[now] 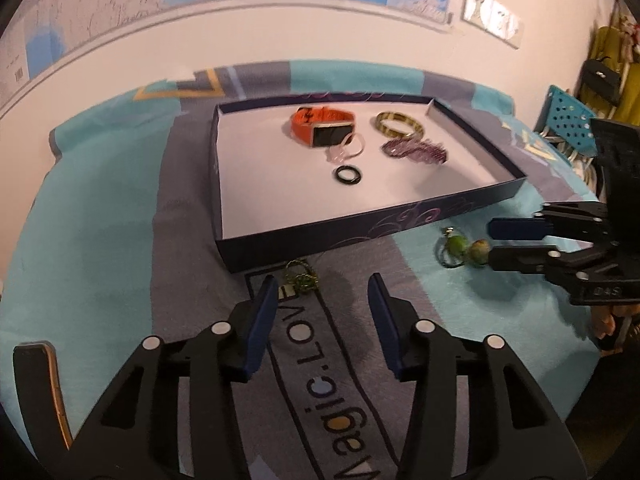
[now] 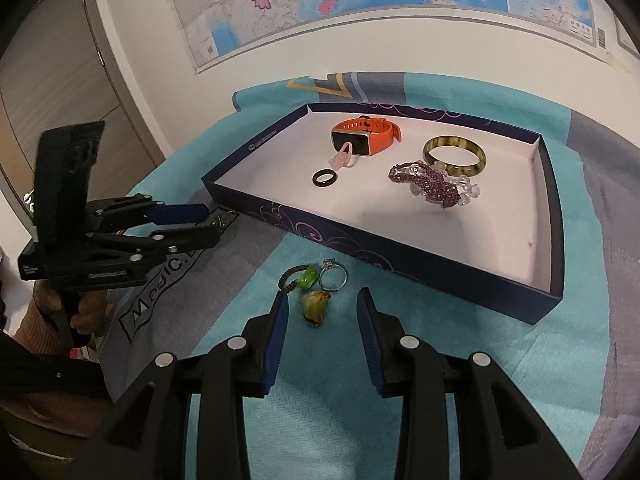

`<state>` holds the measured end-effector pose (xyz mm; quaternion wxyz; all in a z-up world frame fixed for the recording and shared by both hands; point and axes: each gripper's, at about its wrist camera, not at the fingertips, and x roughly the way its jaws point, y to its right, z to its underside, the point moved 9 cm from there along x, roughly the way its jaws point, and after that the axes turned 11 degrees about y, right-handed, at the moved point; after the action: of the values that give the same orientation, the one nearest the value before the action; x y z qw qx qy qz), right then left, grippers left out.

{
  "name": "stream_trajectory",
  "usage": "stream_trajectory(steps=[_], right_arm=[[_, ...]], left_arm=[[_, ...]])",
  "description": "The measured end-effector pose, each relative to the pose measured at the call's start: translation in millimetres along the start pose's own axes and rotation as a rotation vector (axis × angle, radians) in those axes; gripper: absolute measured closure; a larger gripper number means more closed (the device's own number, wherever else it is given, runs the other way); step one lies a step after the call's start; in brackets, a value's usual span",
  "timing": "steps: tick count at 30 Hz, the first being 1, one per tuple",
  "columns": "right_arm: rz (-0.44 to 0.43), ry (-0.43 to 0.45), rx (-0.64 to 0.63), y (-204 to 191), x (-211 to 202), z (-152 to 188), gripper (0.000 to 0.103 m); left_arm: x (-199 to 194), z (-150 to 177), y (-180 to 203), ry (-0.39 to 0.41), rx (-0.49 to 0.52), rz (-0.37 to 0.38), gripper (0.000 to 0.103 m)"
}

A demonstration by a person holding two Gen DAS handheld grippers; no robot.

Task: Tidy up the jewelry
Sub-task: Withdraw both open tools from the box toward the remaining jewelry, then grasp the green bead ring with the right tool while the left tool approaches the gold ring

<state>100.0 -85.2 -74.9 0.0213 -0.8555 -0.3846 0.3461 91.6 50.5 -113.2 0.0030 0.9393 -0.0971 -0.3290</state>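
So from my end I count five pieces in the tray: orange watch, bangle, purple bead bracelet, black ring and one pink ring. My right gripper is spread wide and empty, with the yellow pendant lying between its tips. My left gripper is open too, holding nothing, with a small green charm just past its left finger

Five pieces in white-lined box (watch, bangle), three rings outside.
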Motion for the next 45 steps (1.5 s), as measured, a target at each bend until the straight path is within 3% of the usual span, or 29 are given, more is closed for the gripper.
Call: stream_trajectory(steps=[13,17,24,40,45], right_arm=[[0.002,-0.013,-0.017,-4.2,4.6,2.7,0.07],[0.002,-0.019,-0.019,-5.5,5.8,4.2,0.079],[0.002,-0.028,-0.031,-7.5,7.2,5.8,0.095],[0.029,-0.022,0.007,7.4,-10.5,13.5,0.095],[0.037,-0.021,0.013,8.9,-10.7,13.4,0.094]], left_arm=[[8.7,1.9,-0.6,-0.032,-0.015,-0.007,0.083],[7.3,3.0,1.9,-0.033,-0.019,0.003,0.087],[4.4,6.6,10.0,-0.032,-0.019,0.025,0.087],[-2.2,11.7,29.0,-0.027,-0.011,0.081,0.088],[-5.3,8.4,22.6,-0.011,-0.019,0.056,0.077]])
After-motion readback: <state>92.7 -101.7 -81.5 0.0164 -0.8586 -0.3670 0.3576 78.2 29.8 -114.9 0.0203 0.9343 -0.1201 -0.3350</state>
